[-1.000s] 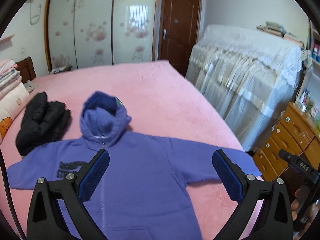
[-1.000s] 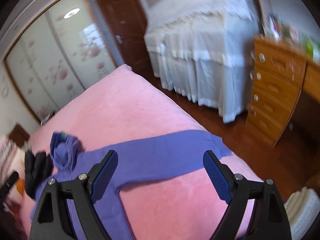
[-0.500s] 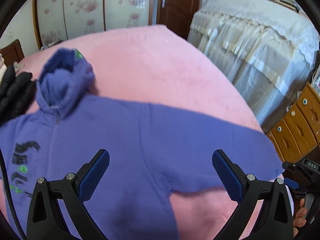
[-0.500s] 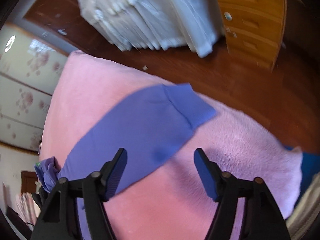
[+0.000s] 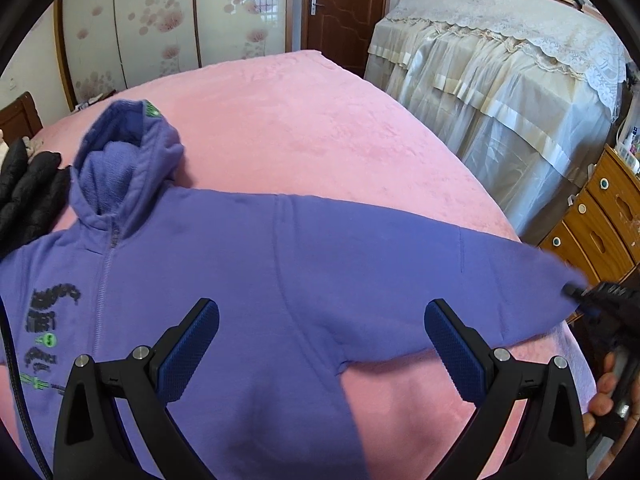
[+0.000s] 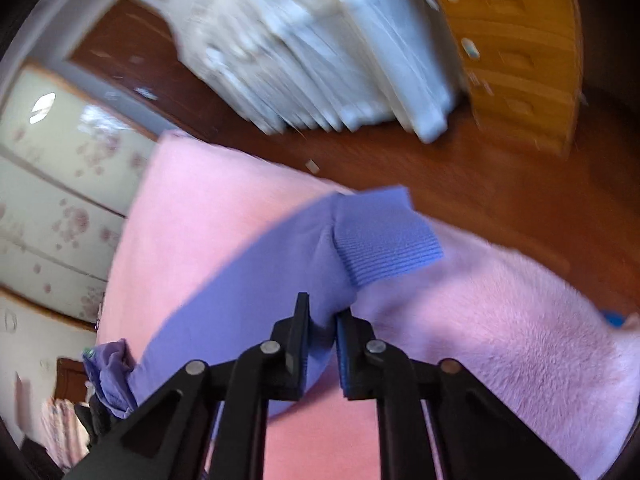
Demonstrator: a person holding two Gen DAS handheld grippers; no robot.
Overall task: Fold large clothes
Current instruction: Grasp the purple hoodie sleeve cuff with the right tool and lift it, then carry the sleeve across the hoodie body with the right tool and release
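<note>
Purple hoodie (image 5: pixel 248 280): one item, laid face-up and spread flat on the pink bed (image 5: pixel 320 128), hood toward the headboard end, zip and chest print visible, both sleeves stretched out sideways. Sleeve on the drawer side (image 6: pixel 256 272): a second ago it lay untouched with the right claw (image 6: pixel 322 320) standing wide above it; now the claw is down at the bed's edge and its jaws are closing, with a fold of sleeve cloth just short of the ribbed cuff (image 6: pixel 384 236) already pinched between them. The left wrist view shows the same contact from the side, the dark tip of that claw meeting the sleeve end. Left claw (image 5: pixel 320 344): lower and nearer than a second ago, fingers spread wide, hovering over the hoodie's body near the armpit seam, pressing nothing. Black padded jacket (image 5: pixel 28 188): bundled beside the hood, apart from the work. Bearing on the task: the grasp of the first fold appears secured; the sleeve looks ready to be carried inward across the chest. Risk, as judged: the pinch sits on a small bunch of cloth, so a quick pull may slip it free.
</note>
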